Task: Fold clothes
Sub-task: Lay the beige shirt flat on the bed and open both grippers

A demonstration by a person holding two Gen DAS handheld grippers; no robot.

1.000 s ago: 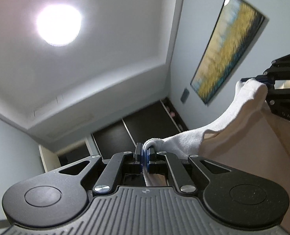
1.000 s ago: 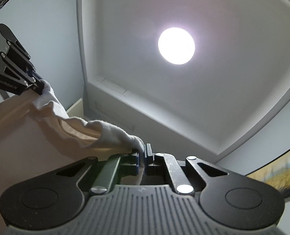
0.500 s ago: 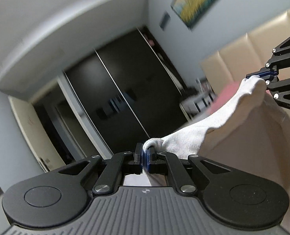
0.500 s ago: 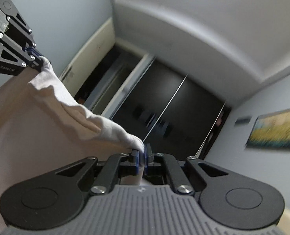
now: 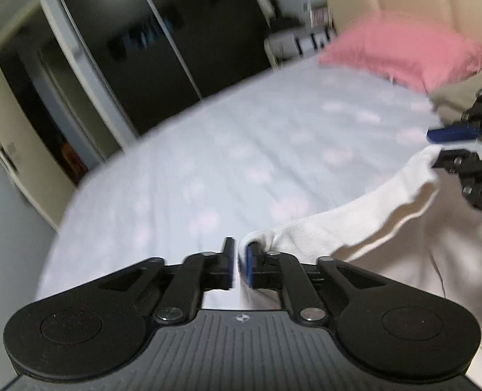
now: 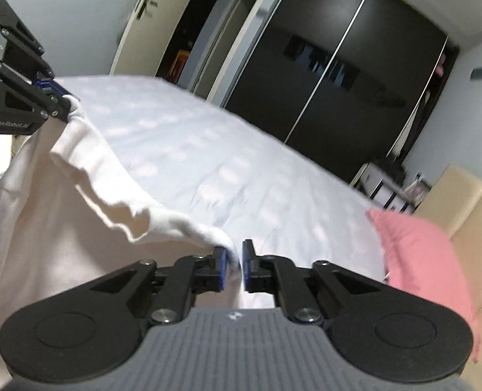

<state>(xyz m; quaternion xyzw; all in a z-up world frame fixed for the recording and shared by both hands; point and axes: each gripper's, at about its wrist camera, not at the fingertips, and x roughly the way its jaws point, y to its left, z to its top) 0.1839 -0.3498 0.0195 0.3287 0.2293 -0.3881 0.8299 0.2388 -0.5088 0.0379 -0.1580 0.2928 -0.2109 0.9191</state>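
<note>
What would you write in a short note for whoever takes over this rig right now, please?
Left gripper: jaws slightly apart, the white garment touching only its inner pad.
Right gripper: the same, a gap showing, cloth at one pad.
The garment's ribbed edge spans between the two grippers over the bed, near the pink pillow.
Done: edge stretched out. No fold visible.
Left: lay it flat, then fold.

Both views have swung down from ceiling to the bed (image 5: 227, 163); each gripper (left (image 5: 240, 267), right (image 6: 233, 268)) has parted slightly, loosening the white garment (image 6: 117, 195).
</note>
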